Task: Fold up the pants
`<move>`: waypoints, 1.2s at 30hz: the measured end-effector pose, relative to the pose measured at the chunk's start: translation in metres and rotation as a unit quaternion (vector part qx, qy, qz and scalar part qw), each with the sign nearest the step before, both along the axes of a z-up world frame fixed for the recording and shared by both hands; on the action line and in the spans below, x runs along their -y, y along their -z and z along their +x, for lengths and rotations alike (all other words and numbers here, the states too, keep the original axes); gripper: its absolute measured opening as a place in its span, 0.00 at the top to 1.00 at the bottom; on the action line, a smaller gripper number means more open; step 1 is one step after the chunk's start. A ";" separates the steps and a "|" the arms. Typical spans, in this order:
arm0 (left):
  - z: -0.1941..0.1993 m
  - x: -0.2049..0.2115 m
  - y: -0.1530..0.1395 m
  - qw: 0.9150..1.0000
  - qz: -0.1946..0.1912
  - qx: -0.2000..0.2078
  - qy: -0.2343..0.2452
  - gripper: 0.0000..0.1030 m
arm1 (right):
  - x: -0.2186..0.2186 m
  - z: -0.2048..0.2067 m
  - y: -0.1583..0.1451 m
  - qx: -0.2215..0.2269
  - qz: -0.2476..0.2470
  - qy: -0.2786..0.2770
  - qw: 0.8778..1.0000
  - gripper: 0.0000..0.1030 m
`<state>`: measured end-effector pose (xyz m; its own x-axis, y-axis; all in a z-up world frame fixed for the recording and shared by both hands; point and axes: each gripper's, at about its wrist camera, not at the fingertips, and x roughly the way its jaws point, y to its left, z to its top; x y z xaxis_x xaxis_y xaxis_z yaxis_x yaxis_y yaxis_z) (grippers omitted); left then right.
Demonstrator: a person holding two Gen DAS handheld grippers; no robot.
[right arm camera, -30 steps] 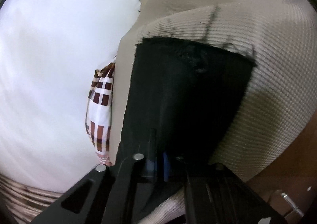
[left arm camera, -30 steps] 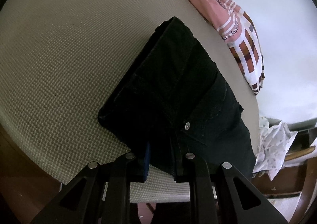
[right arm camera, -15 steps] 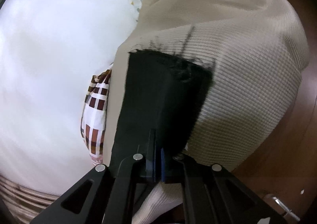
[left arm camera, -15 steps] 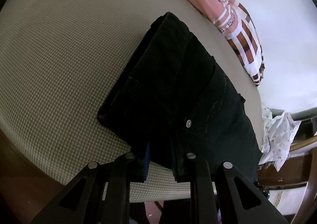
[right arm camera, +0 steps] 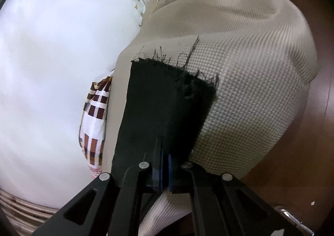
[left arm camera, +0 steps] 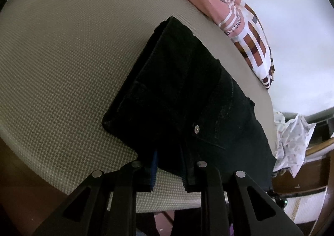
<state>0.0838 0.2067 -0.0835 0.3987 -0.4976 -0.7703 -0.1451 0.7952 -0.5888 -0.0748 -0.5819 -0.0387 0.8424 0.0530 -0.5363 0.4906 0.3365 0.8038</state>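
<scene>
Black pants [left arm camera: 187,98] lie folded on a beige woven cushion [left arm camera: 62,58], a plaid cloth [left arm camera: 250,33] along its far edge. The left gripper [left arm camera: 170,170] is clamped on the waistband end near a metal rivet [left arm camera: 196,129], jaws narrowly parted by the denim. The right gripper [right arm camera: 165,170] pinches the frayed leg end [right arm camera: 167,100], its blue pads [right arm camera: 170,171] nearly meeting.
</scene>
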 end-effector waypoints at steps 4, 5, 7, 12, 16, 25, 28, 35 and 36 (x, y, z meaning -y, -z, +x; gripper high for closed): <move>-0.002 0.000 -0.001 1.000 0.004 -0.001 0.005 0.80 | 0.000 0.003 -0.002 -0.021 -0.009 -0.002 1.000 0.98; -0.001 -0.002 0.000 1.000 0.004 -0.003 0.005 0.80 | 0.000 0.003 0.000 -0.024 -0.006 -0.001 1.000 0.98; 0.001 -0.004 0.003 1.000 -0.003 -0.007 0.003 0.80 | 0.002 0.003 0.002 -0.025 0.005 0.004 1.000 0.98; 0.002 -0.009 0.000 0.999 -0.020 -0.013 0.021 0.61 | 0.014 -0.016 0.005 -0.011 0.056 0.043 0.997 0.95; -0.004 -0.026 -0.011 0.999 -0.043 -0.007 0.009 0.40 | 0.018 -0.043 -0.021 -0.017 0.020 0.089 0.996 0.85; -0.022 -0.078 -0.036 0.998 -0.004 0.031 -0.062 0.35 | -0.148 0.072 -0.109 0.097 -0.122 -0.285 0.946 0.69; -0.019 -0.072 -0.022 0.999 -0.015 0.018 -0.042 0.35 | -0.227 0.102 -0.096 0.071 -0.158 -0.397 0.901 0.67; -0.009 -0.056 -0.012 0.999 -0.018 0.026 -0.020 0.35 | -0.291 0.109 -0.046 0.000 -0.185 -0.459 0.869 0.67; -0.008 -0.056 -0.012 0.999 -0.016 0.025 -0.020 0.35 | -0.293 0.107 -0.046 -0.004 -0.191 -0.459 0.868 0.67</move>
